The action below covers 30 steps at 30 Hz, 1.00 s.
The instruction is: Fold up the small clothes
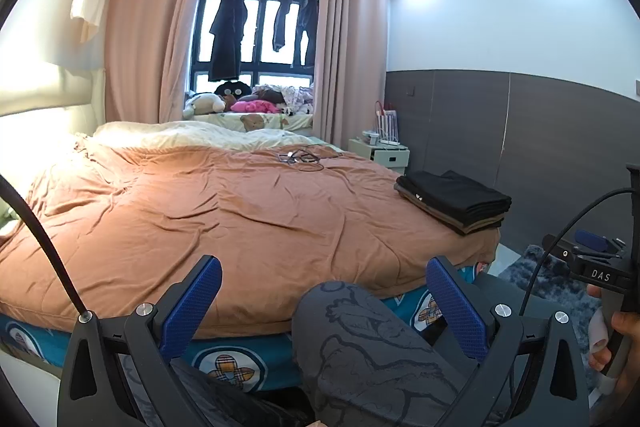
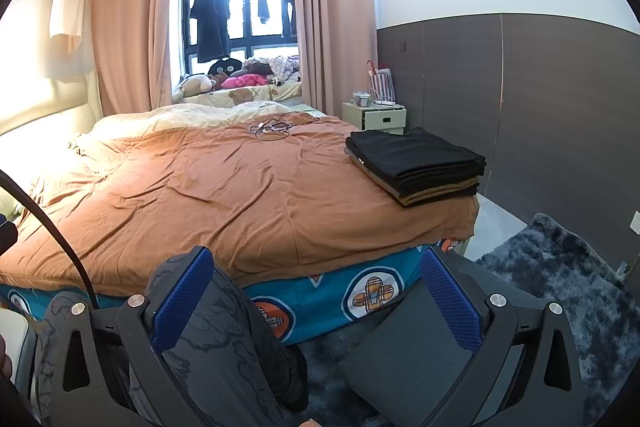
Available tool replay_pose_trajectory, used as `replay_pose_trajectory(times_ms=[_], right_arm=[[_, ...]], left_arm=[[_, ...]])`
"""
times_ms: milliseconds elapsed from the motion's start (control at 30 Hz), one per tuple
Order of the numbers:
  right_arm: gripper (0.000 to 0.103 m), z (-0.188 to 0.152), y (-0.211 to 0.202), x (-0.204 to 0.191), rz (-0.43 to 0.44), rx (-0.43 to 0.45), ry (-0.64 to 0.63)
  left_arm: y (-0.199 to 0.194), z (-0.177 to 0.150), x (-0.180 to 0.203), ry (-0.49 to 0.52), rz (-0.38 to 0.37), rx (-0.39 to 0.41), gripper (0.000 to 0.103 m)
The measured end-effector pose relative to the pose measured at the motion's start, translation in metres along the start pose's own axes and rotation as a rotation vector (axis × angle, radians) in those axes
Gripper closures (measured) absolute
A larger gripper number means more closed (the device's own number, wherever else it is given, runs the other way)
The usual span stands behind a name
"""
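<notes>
A stack of folded dark and tan clothes (image 1: pixel 454 201) sits at the right edge of the bed's brown duvet (image 1: pixel 208 211); it also shows in the right wrist view (image 2: pixel 416 165). My left gripper (image 1: pixel 324 303) is open and empty, held low in front of the bed's near edge, above a knee in grey patterned trousers (image 1: pixel 360 343). My right gripper (image 2: pixel 316 295) is open and empty, also before the near edge, over the knee (image 2: pixel 216 343) and a dark grey flat object (image 2: pixel 408 339). The right gripper's body (image 1: pixel 600 275) appears at the right of the left wrist view.
Cables (image 1: pixel 300 158) lie on the duvet's far side. A white bedside cabinet (image 2: pixel 376 117) stands by the grey wall panel. A shaggy grey rug (image 2: pixel 560 287) covers the floor at right. Plush toys (image 1: pixel 240 103) sit under the window. The bed sheet (image 2: pixel 360 291) is teal and patterned.
</notes>
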State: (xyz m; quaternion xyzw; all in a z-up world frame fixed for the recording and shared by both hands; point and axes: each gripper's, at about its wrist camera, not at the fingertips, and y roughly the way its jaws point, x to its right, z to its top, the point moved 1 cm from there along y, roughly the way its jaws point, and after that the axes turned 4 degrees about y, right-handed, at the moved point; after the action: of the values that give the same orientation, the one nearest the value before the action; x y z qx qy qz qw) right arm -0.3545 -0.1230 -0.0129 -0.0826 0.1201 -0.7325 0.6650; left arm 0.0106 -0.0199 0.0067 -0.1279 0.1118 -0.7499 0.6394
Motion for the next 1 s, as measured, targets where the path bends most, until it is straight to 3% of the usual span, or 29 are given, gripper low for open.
replay_pose_trajectory(times_ms=[1000], right_arm=[[0.0,-0.004,0.0,-0.007,-0.002,0.005,-0.04]], left_arm=[[-0.013,0.001,-0.002,-0.02,0.019,0.022,0.0]])
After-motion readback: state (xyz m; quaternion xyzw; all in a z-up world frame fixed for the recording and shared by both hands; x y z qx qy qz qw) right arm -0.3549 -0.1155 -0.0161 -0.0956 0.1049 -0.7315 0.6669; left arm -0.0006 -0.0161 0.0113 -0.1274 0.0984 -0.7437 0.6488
